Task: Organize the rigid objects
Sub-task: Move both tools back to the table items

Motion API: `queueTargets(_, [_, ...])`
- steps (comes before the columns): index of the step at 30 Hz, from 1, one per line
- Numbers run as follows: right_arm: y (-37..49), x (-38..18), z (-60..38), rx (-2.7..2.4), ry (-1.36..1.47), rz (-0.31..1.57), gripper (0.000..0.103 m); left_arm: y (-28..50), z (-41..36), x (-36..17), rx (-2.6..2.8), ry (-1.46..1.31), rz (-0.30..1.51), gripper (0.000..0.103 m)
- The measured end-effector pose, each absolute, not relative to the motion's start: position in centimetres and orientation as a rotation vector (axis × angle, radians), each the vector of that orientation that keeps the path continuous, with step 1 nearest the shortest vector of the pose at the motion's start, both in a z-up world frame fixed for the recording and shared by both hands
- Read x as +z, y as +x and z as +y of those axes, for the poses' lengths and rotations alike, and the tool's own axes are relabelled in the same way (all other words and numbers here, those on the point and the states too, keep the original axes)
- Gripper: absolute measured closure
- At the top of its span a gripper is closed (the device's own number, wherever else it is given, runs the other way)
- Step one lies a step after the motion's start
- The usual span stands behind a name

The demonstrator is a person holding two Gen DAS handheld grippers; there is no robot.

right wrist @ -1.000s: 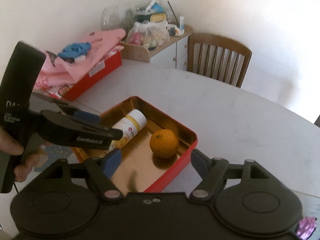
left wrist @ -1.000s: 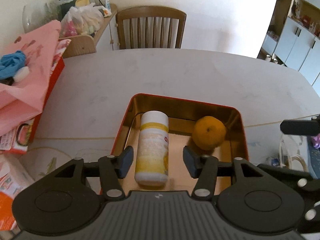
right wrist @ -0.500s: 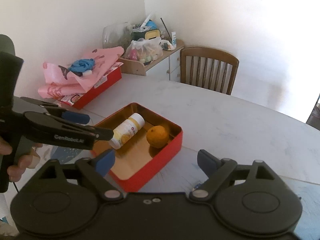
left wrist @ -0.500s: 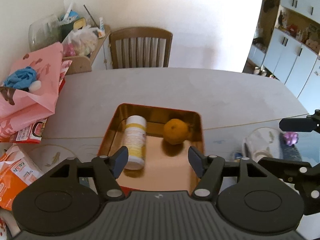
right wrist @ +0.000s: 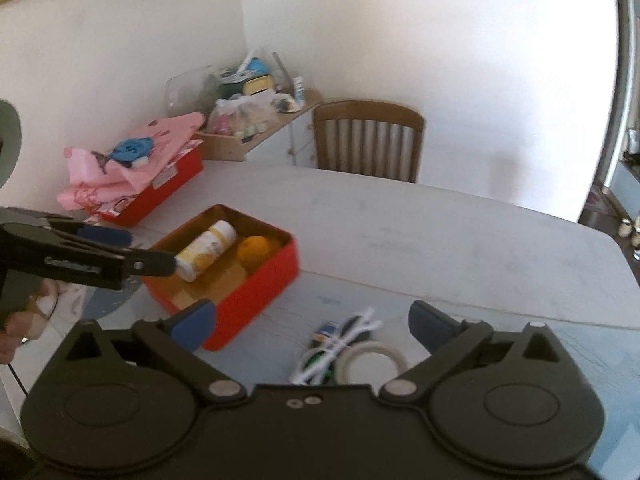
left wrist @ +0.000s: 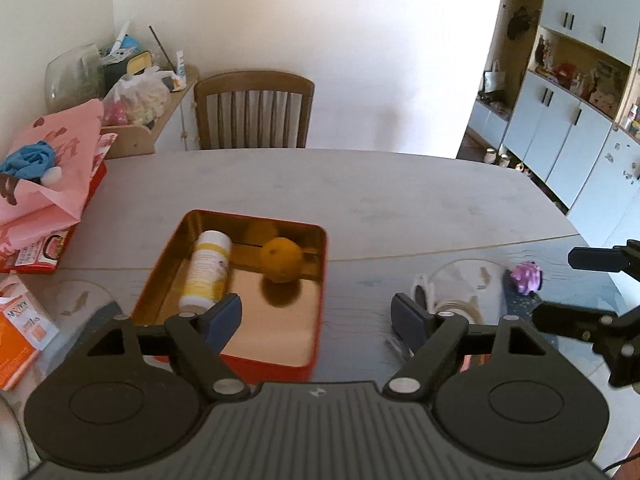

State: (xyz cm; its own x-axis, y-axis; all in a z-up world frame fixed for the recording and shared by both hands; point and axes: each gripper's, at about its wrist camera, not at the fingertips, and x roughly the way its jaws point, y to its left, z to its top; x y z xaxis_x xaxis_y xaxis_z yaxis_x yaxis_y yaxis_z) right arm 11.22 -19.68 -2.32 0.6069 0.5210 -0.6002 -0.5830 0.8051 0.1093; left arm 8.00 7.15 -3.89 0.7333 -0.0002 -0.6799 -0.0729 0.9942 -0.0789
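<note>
Both grippers, left point(left wrist: 316, 316) and right point(right wrist: 312, 322), farther from tin point(left wrist: 320, 280); jaws just widened, empty

A: Bright daylight floods both views; the wall point(left wrist: 360, 60) nearly washes out toward 1 o'clock.

B: Shadows are soft. The orange point(left wrist: 281, 260) drops a dark one toward 6 o'clock in the tin point(left wrist: 320, 280).

A: The right view is smeared, and the tape point(right wrist: 370, 360) is fuzzy. Fisheye bends the cupboards point(left wrist: 568, 120) at 3 o'clock, and the corners go black.
</note>
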Motion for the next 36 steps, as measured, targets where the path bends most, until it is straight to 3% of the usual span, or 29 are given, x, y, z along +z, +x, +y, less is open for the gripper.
queueTargets(18, [15.6, -6.5, -31.5, 0.432, -0.035, 0.722, 0.0, 8.5, -1.3, -8.8, -0.007, -0.034, 0.783, 0.018])
queueTargets(36, [21.5, -12.0, -33.4, 0.479, -0.133, 0.811, 0.003, 11.6, -8.0, -14.7, 0.003, 0.033, 0.89, 0.018])
